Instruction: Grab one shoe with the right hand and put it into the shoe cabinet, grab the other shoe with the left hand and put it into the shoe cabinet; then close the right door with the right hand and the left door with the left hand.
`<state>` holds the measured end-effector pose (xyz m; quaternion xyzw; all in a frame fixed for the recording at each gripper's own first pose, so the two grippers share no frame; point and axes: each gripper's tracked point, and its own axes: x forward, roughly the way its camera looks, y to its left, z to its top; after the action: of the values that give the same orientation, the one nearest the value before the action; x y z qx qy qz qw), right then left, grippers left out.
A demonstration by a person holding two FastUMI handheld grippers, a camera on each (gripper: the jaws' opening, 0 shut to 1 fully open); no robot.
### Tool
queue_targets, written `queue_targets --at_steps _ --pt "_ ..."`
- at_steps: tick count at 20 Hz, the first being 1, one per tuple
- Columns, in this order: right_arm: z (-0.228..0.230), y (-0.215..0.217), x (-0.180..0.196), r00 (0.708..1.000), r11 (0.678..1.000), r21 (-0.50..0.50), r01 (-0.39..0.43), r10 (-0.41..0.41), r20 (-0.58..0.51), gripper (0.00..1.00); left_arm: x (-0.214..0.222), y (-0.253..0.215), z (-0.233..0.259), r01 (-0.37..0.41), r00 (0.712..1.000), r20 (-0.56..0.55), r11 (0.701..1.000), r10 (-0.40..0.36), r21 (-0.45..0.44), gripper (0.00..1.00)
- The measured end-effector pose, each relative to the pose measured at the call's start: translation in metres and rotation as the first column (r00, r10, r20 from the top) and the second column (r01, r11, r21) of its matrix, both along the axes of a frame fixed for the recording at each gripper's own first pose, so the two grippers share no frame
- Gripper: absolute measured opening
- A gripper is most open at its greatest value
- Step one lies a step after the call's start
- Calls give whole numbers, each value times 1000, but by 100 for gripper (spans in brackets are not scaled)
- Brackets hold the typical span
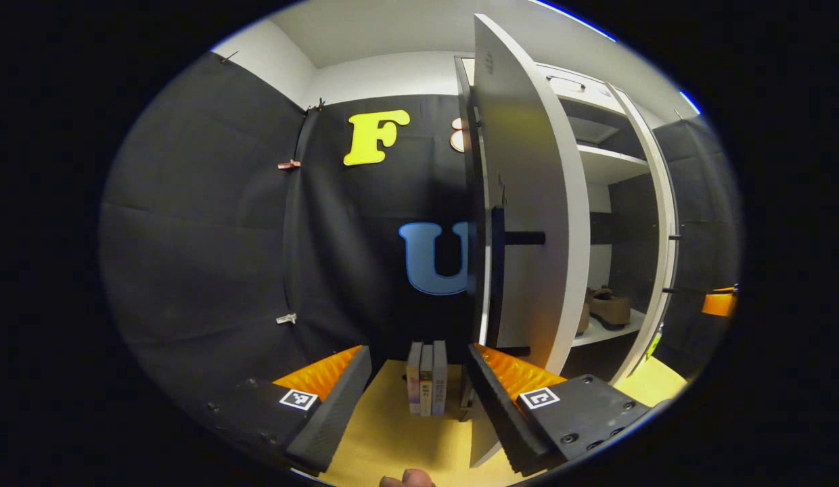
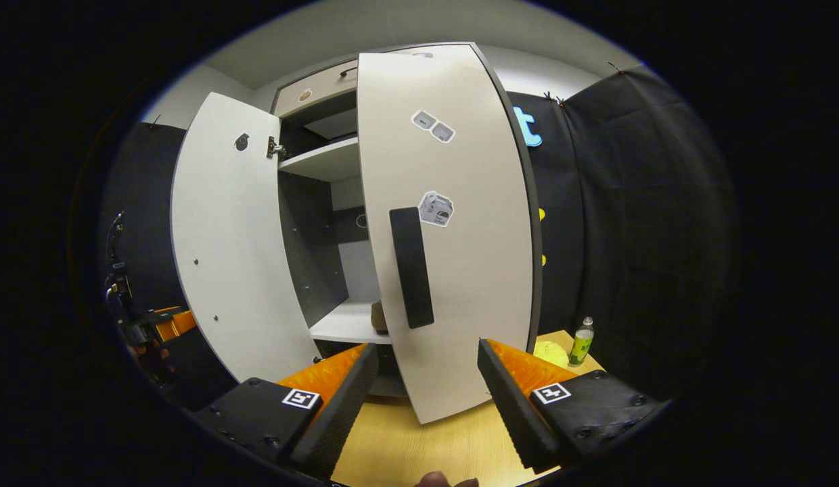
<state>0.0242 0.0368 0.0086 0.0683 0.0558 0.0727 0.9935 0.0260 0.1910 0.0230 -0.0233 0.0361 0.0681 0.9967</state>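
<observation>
- The shoe cabinet [image 2: 325,162] stands on the counter [image 2: 419,446] with both doors swung out. It is the largest thing I have to deal with.
- In the right gripper view the right door [image 2: 460,270] sits just ahead of my right gripper [image 2: 426,392], whose jaws are spread wide with nothing between them. The door's dark vertical handle [image 2: 411,267] is the obvious place to push or pinch. I judge the panel stiff, light on its hinges and smooth-faced (pads could slide on the flat surface), so I would press near the handle edge, far from the hinges.
- The left door [image 1: 528,223] is nearly edge-on in the left gripper view, just beyond my left gripper [image 1: 419,389], jaws likewise spread and empty. Its handle [image 1: 497,270] juts from the near face, and the same handling applies.
- A shoe [image 1: 605,308] rests on the lower shelf [image 1: 612,331] inside the cabinet. I can make out brown shapes there, though I cannot tell whether both shoes are in. It looks soft enough to stay put when the doors swing.
- Some small books [image 1: 426,379] stand on the counter ahead of the left gripper.
- A small green bottle [image 2: 582,341] stands on the counter to the right of the cabinet.
</observation>
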Motion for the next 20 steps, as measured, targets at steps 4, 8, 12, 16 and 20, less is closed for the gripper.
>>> queue_targets --at_steps 4,8,12,16,20 --pt "-4 -4 5 1000 1000 5 -15 15 -11 98 -5 -22 2 13 1000 -3 1000 -13 19 93" --pt "-5 -14 9 1000 1000 7 -14 14 -11 98 -1 -39 3 31 999 -12 999 -31 20 92" --pt "-7 -21 13 1000 1000 18 -17 17 -18 98 0 -67 1 62 998 -14 998 -63 -32 93" --pt "-5 -29 18 1000 1000 11 -10 10 -9 98 13 -102 4 107 994 -4 994 -107 -35 92" --pt "0 -38 19 1000 1000 18 -4 5 -1 98 38 -139 1 156 988 -11 987 -156 -43 93"
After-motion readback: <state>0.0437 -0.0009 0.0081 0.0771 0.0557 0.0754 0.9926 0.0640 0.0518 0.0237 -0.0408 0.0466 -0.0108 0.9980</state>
